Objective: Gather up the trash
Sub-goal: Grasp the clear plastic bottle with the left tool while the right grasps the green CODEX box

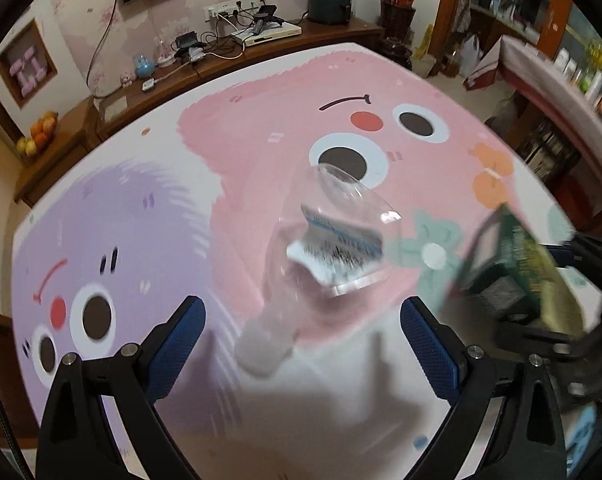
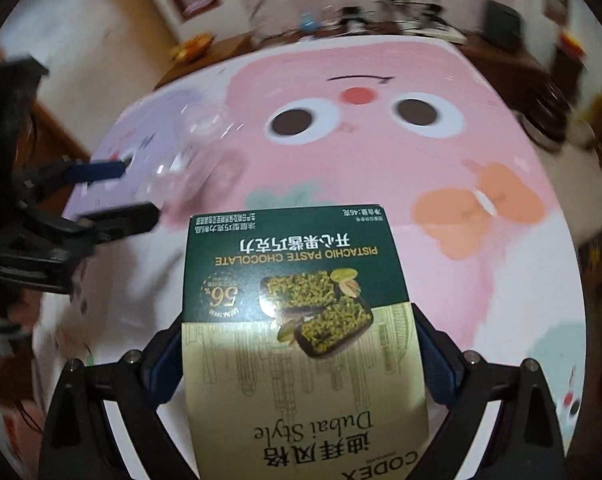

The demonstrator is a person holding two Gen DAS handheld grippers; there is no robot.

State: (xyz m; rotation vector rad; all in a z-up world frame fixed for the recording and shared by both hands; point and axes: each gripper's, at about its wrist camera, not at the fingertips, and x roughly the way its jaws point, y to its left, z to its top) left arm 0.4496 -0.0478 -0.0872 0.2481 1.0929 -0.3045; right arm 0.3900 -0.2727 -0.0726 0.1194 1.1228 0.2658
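A clear plastic bottle (image 1: 333,240) with a white cap and a blue-and-white label lies blurred on the cartoon tablecloth, just ahead of my open left gripper (image 1: 301,320). Its cap end points between the blue pads. The bottle also shows faintly in the right wrist view (image 2: 197,152). My right gripper (image 2: 301,332) is shut on a green and gold pistachio chocolate box (image 2: 297,300), held above the table. The box and right gripper appear at the right of the left wrist view (image 1: 517,276). The left gripper shows at the left of the right wrist view (image 2: 117,192).
The table is covered by a pink and purple cartoon cloth (image 1: 261,120). Behind it stands a wooden sideboard (image 1: 221,60) with cables, chargers and a fruit bowl (image 1: 41,132). Shelves with bottles (image 1: 581,80) stand at the right.
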